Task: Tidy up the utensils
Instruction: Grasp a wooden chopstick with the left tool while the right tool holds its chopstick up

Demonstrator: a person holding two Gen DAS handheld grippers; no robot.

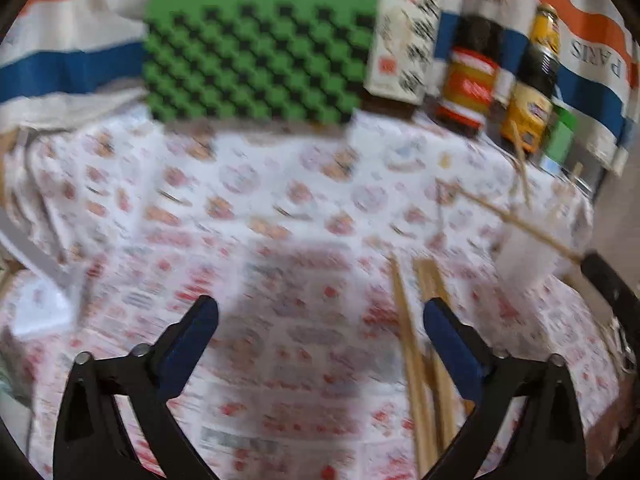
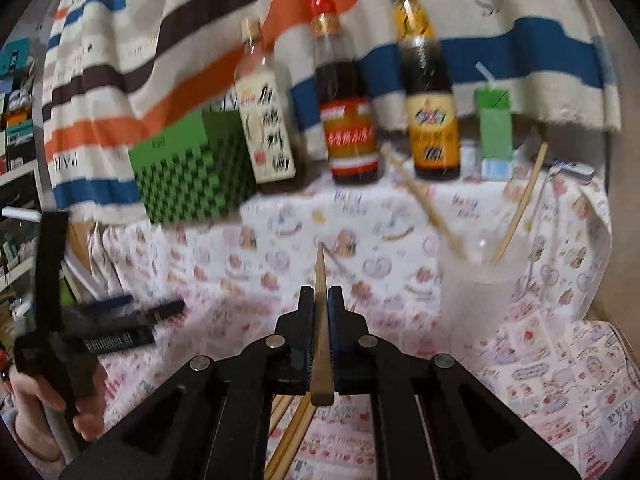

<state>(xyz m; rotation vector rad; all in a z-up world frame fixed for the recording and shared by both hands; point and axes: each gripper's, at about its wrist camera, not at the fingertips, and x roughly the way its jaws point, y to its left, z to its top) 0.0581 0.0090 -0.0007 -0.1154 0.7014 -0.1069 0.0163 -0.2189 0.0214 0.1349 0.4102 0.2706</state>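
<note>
**Chopstick could miss the cup**

My right gripper (image 2: 319, 312) clenches one chopstick (image 2: 320, 320) above the worktop (image 2: 280, 248), left of the cup (image 2: 476, 292). It may tip that light cup. My left gripper (image 1: 320, 328) hangs released over spare chopsticks (image 1: 416, 364).

The left gripper (image 1: 320, 320) hangs wide open above a patterned tablecloth (image 1: 256, 216). Loose chopsticks (image 1: 416, 364) lie beside its right finger. Farther right stands a clear cup (image 1: 528, 260) with chopsticks in it. At the back are a green checkered box (image 1: 256, 48) and three bottles (image 1: 468, 68).
</note>
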